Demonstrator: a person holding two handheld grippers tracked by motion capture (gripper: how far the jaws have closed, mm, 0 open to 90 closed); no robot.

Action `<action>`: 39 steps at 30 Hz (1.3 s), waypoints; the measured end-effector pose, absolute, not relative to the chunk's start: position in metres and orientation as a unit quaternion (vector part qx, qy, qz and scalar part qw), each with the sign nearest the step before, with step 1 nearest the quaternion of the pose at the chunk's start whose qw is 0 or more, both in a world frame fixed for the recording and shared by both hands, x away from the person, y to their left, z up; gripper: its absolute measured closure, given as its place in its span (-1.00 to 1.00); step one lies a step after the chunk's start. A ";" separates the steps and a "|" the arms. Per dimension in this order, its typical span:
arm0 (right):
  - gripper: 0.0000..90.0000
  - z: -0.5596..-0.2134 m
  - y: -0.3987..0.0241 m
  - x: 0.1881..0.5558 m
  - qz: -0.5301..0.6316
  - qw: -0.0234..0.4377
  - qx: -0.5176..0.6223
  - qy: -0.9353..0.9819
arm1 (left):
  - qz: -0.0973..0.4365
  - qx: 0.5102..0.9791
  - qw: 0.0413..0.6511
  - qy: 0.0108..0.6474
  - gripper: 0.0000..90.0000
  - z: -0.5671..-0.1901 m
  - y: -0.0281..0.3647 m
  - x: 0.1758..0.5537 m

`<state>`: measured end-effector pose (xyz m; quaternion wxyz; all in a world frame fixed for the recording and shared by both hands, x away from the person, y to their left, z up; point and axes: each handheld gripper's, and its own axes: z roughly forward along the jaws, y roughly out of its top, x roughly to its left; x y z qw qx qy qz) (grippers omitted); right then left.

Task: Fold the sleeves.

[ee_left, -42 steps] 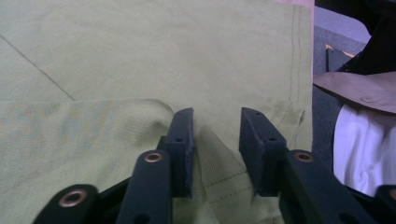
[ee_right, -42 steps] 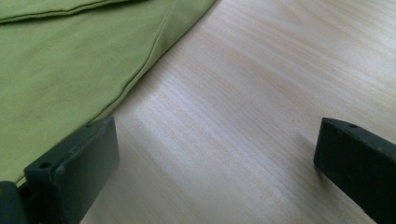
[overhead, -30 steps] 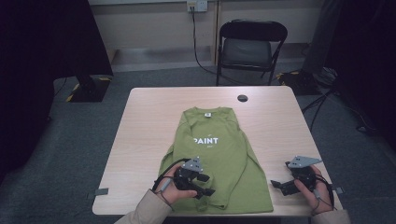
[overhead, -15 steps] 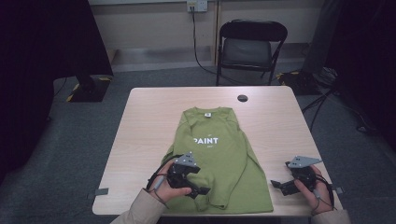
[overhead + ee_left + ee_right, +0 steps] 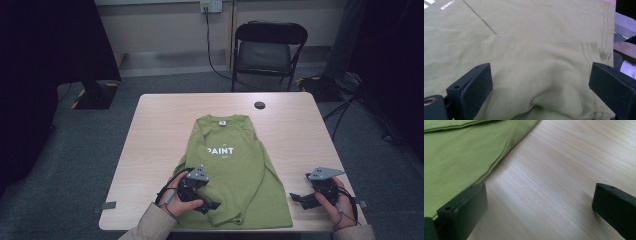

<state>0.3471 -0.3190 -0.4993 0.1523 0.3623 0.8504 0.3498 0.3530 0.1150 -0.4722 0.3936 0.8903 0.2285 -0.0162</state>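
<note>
A green long-sleeved shirt point(image 5: 230, 165) with a white "PAINT" print lies flat on the wooden table point(image 5: 160, 130), its left sleeve folded in over the body. My left gripper point(image 5: 212, 204) hovers low over the shirt's near left part. Its jaws have just been opening and now stand wide apart, open. In the left gripper view, rumpled cloth point(image 5: 536, 37) lies under the left gripper point(image 5: 540, 80), with no pad pressing on it. My right gripper point(image 5: 296, 197) rests open by the shirt's right hem. The right gripper point(image 5: 540, 200) is over bare table point(image 5: 574, 157), with the shirt point(image 5: 456, 152) beside its left jaw.
A small black round object point(image 5: 259, 105) sits near the table's far edge. A black folding chair point(image 5: 270, 50) stands behind the table, with a cable hanging from a wall socket. Dark curtains flank both sides. The table's near edge runs just below both hands.
My left hand has shifted slightly to the left over the shirt's lower left part. The right hand has not moved.
</note>
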 end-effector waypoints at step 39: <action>-1.00 -0.499 -0.319 0.347 0.350 0.152 0.362 0.850 | 0.032 0.877 0.394 0.272 -0.95 -0.478 0.177 0.364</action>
